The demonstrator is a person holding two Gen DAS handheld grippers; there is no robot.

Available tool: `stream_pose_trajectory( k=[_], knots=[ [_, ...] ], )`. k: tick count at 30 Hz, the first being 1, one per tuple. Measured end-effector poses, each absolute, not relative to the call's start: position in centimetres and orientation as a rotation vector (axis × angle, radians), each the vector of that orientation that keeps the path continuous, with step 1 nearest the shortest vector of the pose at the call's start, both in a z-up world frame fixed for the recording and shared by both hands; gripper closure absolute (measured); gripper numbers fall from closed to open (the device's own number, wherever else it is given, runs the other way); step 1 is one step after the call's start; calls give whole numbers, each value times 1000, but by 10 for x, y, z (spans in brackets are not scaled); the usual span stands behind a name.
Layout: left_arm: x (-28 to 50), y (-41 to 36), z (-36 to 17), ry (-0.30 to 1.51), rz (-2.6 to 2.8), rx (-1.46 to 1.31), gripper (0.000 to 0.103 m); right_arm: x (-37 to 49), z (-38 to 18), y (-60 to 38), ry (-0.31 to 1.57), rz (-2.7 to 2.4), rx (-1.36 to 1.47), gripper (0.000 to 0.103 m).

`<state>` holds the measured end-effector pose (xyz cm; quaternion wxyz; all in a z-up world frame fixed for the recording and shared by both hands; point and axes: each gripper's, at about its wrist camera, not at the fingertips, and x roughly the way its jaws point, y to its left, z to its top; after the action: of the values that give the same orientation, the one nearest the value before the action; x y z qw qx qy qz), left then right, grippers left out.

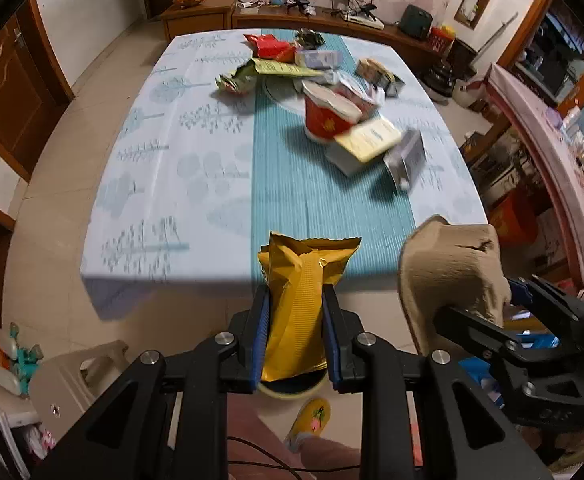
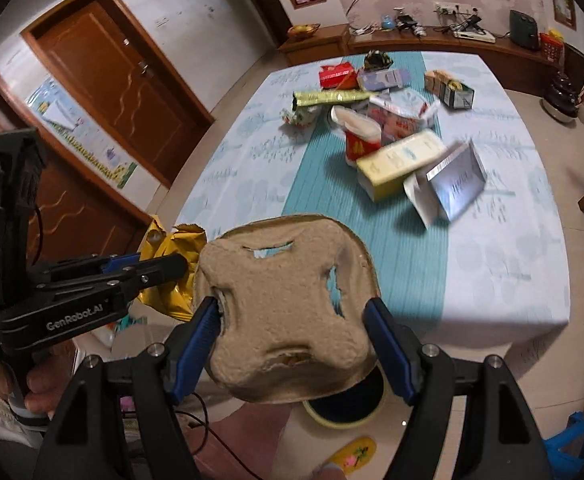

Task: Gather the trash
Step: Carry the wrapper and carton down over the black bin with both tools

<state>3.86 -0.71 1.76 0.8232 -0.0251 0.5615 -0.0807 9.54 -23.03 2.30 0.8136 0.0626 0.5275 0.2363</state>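
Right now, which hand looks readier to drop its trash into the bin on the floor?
Probably the right: its tool holds the cardboard cup tray almost above the yellow-rimmed bin. The left tool holds the gold wrapper near it too.

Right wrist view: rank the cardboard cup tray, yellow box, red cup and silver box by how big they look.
1. cardboard cup tray, inflated by nearness
2. yellow box and silver box look alike; unranked
3. red cup
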Motion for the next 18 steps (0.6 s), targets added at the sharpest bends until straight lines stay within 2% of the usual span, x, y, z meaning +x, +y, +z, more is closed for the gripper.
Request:
stream_pose_trajectory(
  k=[8,18],
  knots=[
    [-3,-23,17,1224,-165,14,81,55,-3,-258,1193,511,227,29],
    [-22,-27,-37,1299,-215,132,81,22,-57,-253,1283,429,282,29]
  ],
)
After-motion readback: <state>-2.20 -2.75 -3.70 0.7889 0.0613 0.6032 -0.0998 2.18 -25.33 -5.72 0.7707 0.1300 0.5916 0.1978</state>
